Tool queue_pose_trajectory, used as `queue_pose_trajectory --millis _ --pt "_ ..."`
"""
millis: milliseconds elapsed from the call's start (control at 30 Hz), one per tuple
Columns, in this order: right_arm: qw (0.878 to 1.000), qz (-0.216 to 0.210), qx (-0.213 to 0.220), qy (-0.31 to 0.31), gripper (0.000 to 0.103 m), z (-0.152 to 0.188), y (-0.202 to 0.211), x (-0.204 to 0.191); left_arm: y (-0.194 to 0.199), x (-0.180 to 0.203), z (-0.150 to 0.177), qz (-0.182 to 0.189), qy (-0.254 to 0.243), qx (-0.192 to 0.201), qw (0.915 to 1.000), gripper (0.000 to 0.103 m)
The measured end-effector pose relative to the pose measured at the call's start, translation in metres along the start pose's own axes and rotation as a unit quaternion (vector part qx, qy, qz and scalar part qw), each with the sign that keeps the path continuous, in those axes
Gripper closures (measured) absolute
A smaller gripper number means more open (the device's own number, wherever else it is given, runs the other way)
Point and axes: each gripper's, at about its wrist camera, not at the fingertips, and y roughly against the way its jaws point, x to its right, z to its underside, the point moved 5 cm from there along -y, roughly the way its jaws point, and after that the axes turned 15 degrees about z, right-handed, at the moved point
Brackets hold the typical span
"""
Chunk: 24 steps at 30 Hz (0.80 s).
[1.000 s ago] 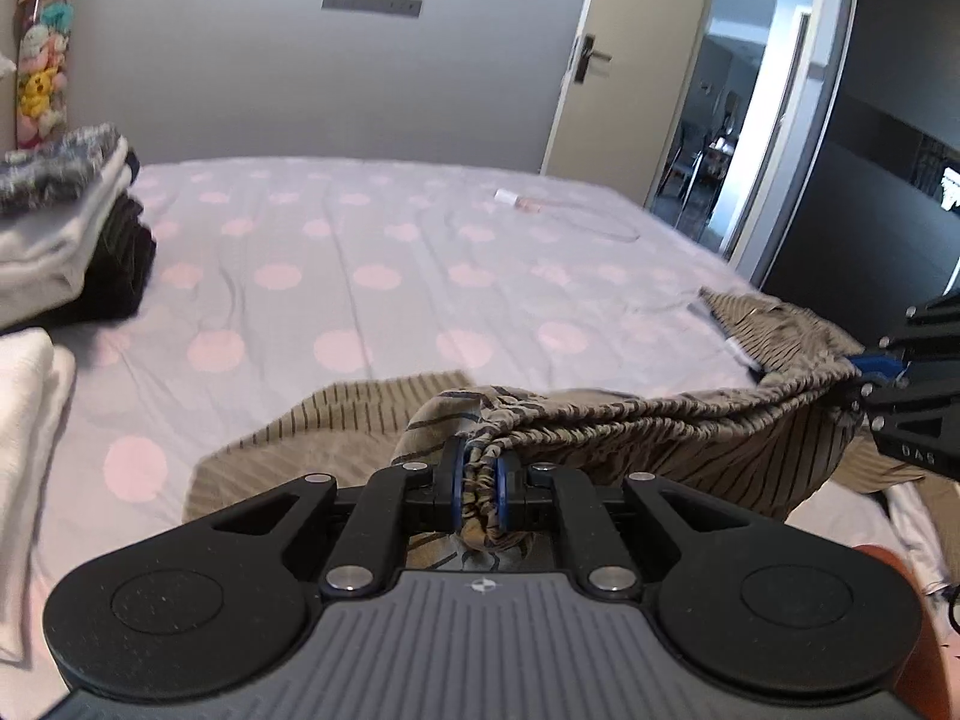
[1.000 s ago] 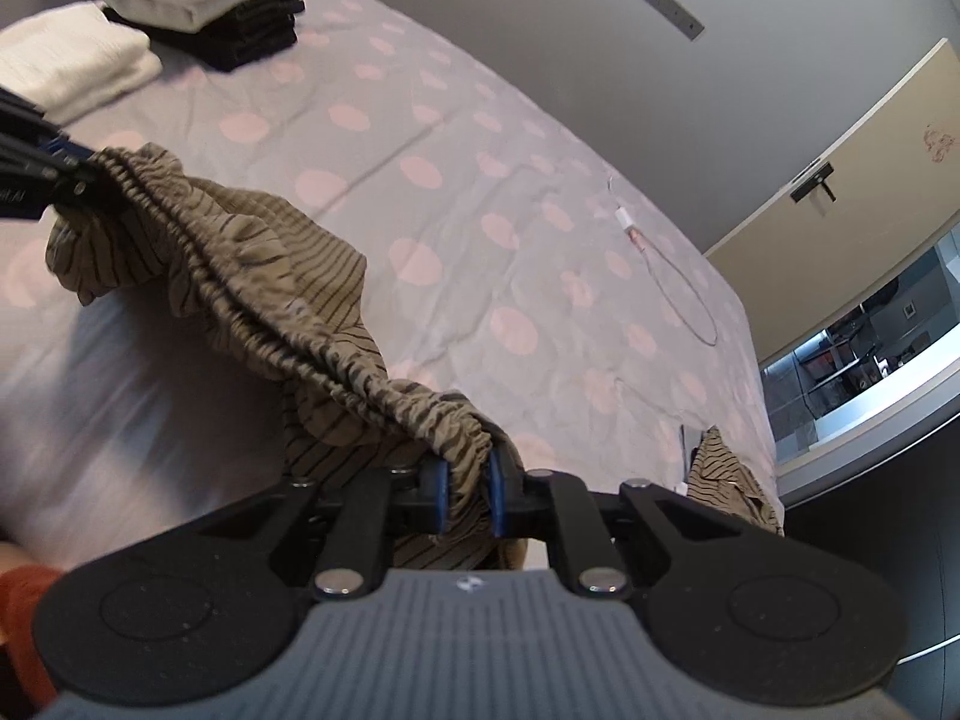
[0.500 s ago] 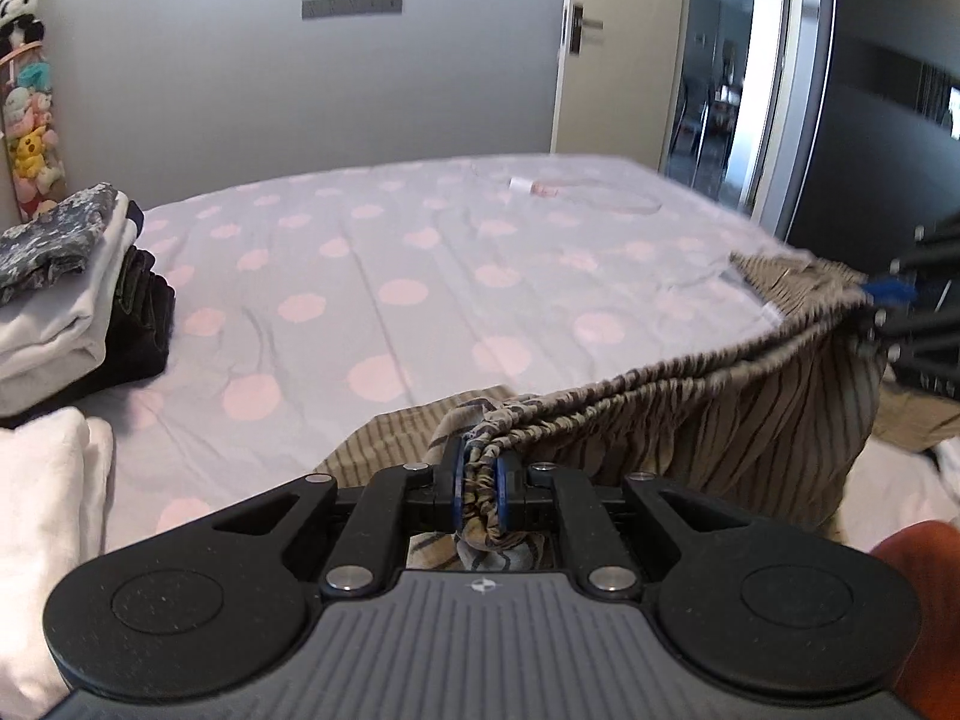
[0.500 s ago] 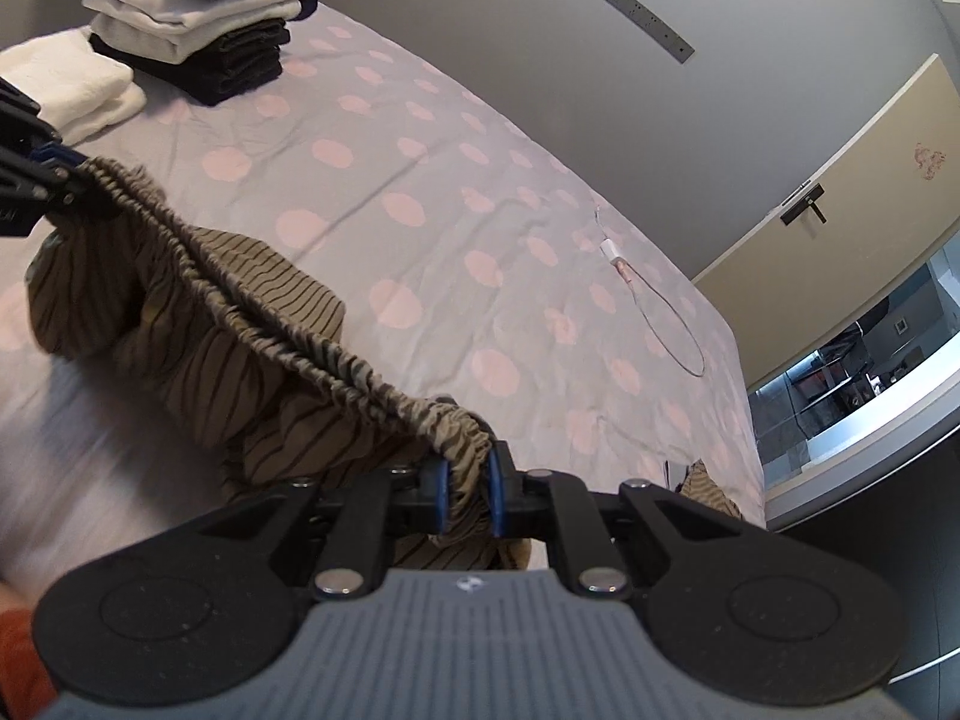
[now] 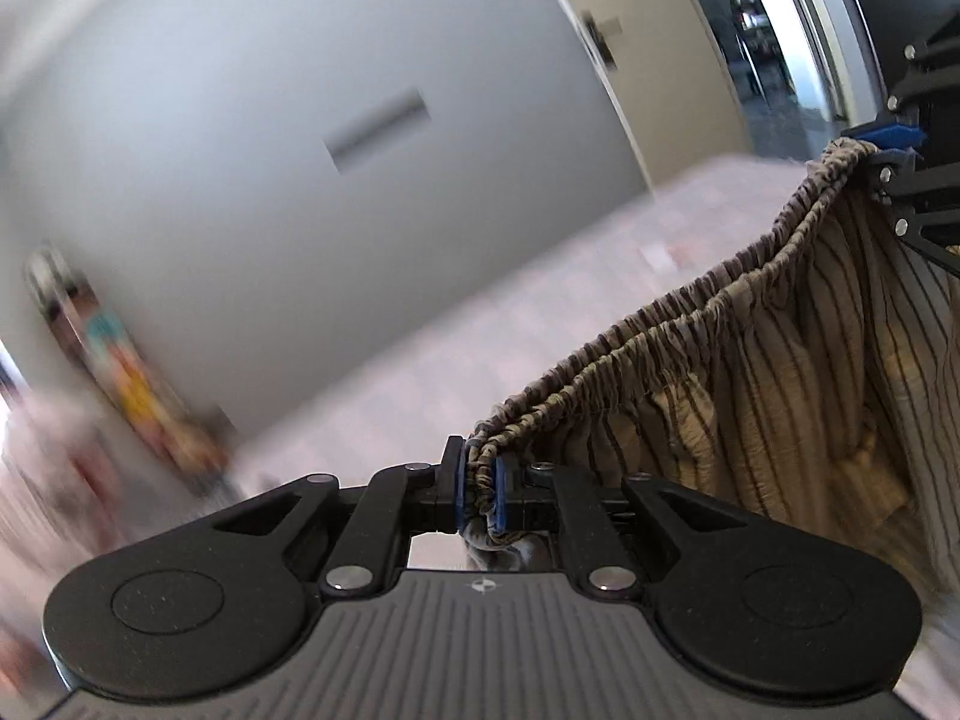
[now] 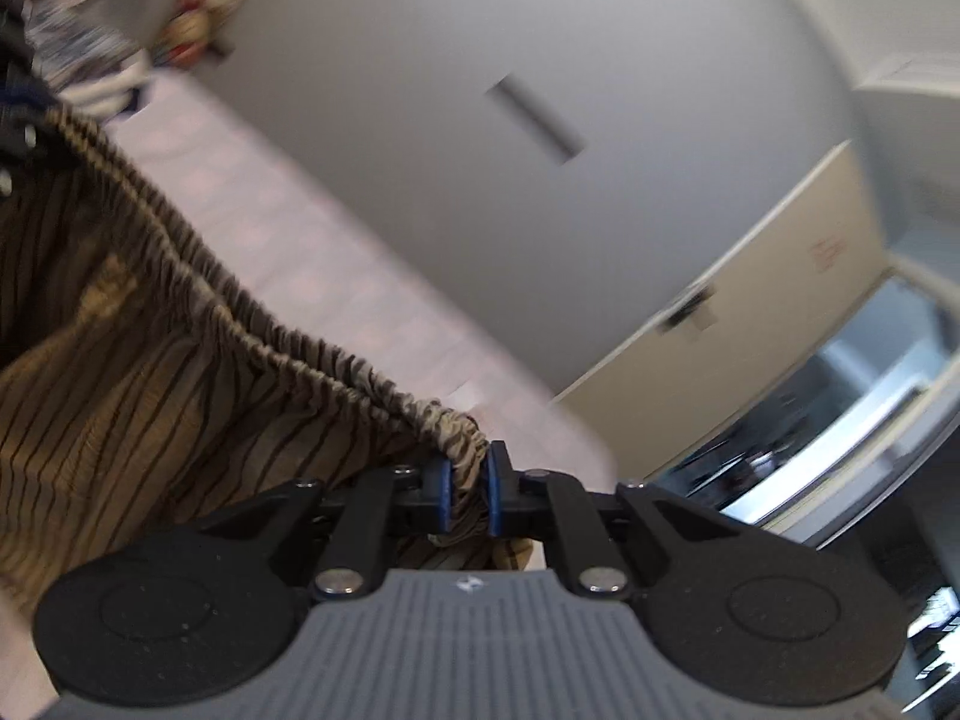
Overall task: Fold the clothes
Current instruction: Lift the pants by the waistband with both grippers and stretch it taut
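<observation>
A tan garment with dark stripes and a gathered elastic waistband (image 5: 750, 360) hangs in the air between my two grippers. My left gripper (image 5: 477, 492) is shut on one end of the waistband. My right gripper (image 6: 463, 489) is shut on the other end; the garment (image 6: 138, 396) drapes down to its left. In the left wrist view the right gripper (image 5: 894, 150) shows at the upper right, holding the band higher. In the right wrist view the left gripper (image 6: 12, 120) shows at the far left edge. The waistband is stretched fairly taut.
The bed with its pink-dotted sheet (image 5: 480, 330) lies below, blurred. Folded clothes (image 6: 78, 42) are stacked at the far left of the bed. A grey wall (image 5: 300, 120) and a beige door (image 6: 780, 300) stand behind, with a doorway (image 5: 768, 30) to the right.
Both grippers have lifted and tilted upward with the garment, raising it off the bed. The waistband is stretched out more between them. The views are motion blurred.
</observation>
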Motion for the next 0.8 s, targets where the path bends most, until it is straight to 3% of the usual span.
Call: queue_pose_trajectory --millis 167,267,333,433,567,667,800 --pt "0.994 0.076 0.064 -0.042 0.091 -0.054 -0.011 0.055 0.034 -0.030 -0.071 -0.079 -0.043 0.069 0.9935 0.093" --pt "0.992 0.089 0.083 -0.046 0.091 -0.063 -0.010 0.071 0.048 -0.027 -0.079 -0.087 -0.079 0.080 0.9898 0.093" --pt "0.992 0.081 0.089 -0.042 0.091 -0.056 -0.008 0.072 0.049 -0.018 -0.067 -0.077 -0.105 0.070 0.9890 0.093" --pt "0.995 0.046 0.081 -0.020 0.091 -0.029 -0.005 0.053 0.039 0.009 -0.017 -0.033 -0.122 0.036 0.9914 0.092" --pt "0.998 -0.033 0.050 0.029 0.091 0.029 0.004 -0.001 0.023 0.053 0.063 0.037 -0.134 -0.017 0.9901 0.093" --pt "0.993 -0.103 0.010 0.056 0.091 0.082 0.012 -0.045 0.011 0.086 0.123 0.089 -0.143 -0.057 0.9841 0.093" --pt "0.977 -0.192 -0.053 0.079 0.091 0.151 0.025 -0.100 0.000 0.130 0.205 0.160 -0.134 -0.115 0.9714 0.093"
